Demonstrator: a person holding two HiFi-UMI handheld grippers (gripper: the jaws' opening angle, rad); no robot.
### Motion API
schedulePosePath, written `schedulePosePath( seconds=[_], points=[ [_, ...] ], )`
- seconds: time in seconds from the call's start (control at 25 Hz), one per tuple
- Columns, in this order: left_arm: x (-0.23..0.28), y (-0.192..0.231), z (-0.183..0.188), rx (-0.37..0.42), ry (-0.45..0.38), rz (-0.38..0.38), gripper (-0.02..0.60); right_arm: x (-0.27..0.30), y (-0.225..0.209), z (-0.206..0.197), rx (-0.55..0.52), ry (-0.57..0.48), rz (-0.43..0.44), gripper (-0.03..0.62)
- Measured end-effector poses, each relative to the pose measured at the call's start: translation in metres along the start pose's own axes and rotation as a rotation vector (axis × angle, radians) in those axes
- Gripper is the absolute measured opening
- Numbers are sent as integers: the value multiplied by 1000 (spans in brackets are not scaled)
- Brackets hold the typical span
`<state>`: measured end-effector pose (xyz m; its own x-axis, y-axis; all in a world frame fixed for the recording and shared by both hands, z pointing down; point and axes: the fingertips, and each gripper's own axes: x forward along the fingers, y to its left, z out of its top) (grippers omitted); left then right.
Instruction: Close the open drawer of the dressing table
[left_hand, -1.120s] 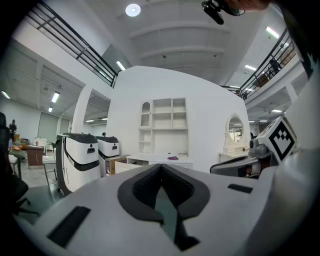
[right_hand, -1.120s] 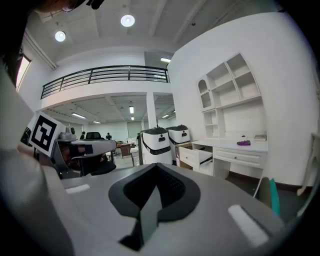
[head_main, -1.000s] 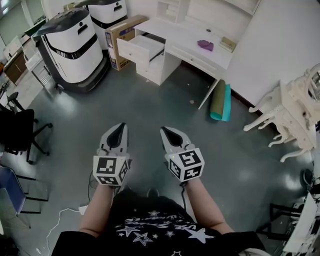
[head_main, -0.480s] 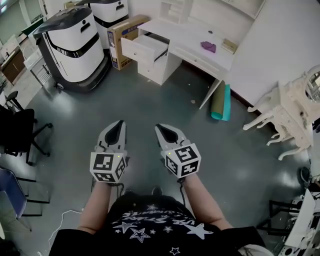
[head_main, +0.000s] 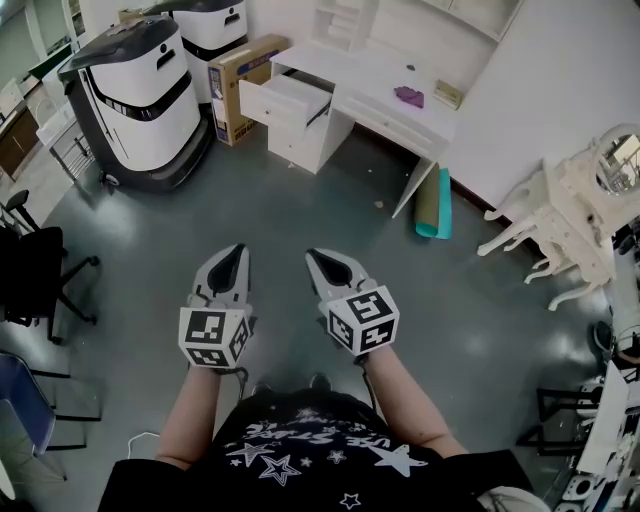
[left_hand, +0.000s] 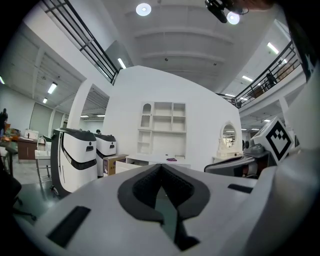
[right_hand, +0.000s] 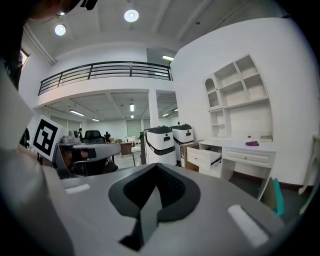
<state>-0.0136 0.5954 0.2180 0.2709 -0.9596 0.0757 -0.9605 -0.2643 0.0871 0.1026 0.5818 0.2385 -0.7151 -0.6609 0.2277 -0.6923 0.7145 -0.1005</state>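
While the dressing table is well apart from you, across the floor at the top of the head view, you're only carrying the grippers. The left gripper has its jaws pressed fully together on nothing. The right gripper reads the same in its own view, jaws met and empty. The open drawer is the top one at the table's left end, pulled out toward the cardboard box, with a purple thing on the surface above. My read is that this is the approach step, with the close not started. Walk in and stand square to the drawer front. Keep the jaws together, since no grip is needed, and set them flat on the middle of the front. Push straight in so it doesn't skew. Steer clear of the rolled mats by the table leg and the white machines on the left. For writing there are only the black-and-white square markers on the gripper cubes, no words. The box print is too small to read.
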Motion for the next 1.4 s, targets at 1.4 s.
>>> schedulePosePath(
  seconds=[1.4],
  points=[
    [93,132,-41,-63,109,79,9,170,-70,-22,126,56,5,3]
  ],
)
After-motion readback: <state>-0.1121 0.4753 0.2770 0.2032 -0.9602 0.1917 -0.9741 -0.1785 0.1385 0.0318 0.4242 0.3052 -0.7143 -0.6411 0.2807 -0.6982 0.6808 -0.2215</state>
